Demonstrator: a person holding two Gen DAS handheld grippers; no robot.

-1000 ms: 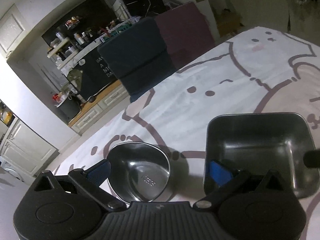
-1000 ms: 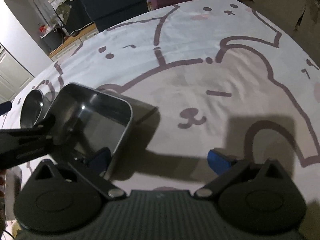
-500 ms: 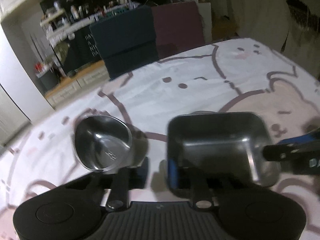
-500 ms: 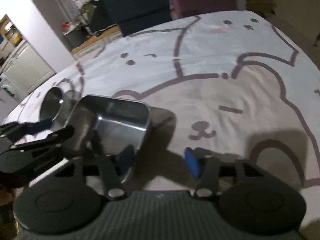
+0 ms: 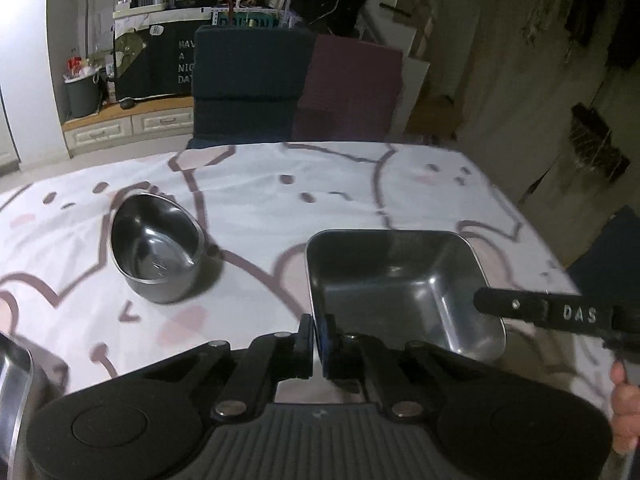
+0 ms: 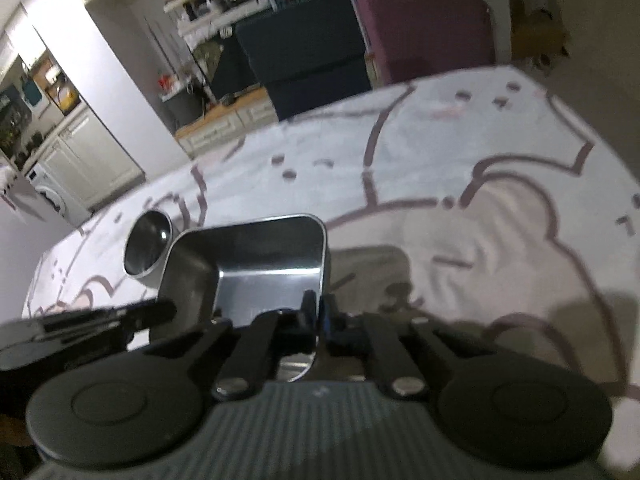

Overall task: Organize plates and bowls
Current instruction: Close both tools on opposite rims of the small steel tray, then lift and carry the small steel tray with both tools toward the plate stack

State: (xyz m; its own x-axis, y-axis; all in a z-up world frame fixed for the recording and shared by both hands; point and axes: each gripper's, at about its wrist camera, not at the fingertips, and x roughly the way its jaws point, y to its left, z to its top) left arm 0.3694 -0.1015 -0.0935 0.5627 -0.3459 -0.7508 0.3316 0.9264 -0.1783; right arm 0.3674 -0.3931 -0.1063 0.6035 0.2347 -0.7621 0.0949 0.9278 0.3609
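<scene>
Square metal tray (image 5: pixel 400 280) sits on the bear-print cloth (image 5: pixel 260 184), both grippers pinching its rim: left gripper (image 5: pixel 318 334) at the near-left corner, right gripper (image 6: pixel 318 314) opposite. Only the left view looks into the round bowl (image 5: pixel 158 248) (standing apart).

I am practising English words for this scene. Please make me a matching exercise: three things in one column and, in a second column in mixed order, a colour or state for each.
Things:
1. round bowl
2. square pan
3. tablecloth

States:
a. clamped at its rim by the left tool and the right tool
b. white with drawn bears
c. standing free, no tool on it

Pairs: 1-c, 2-a, 3-b
</scene>
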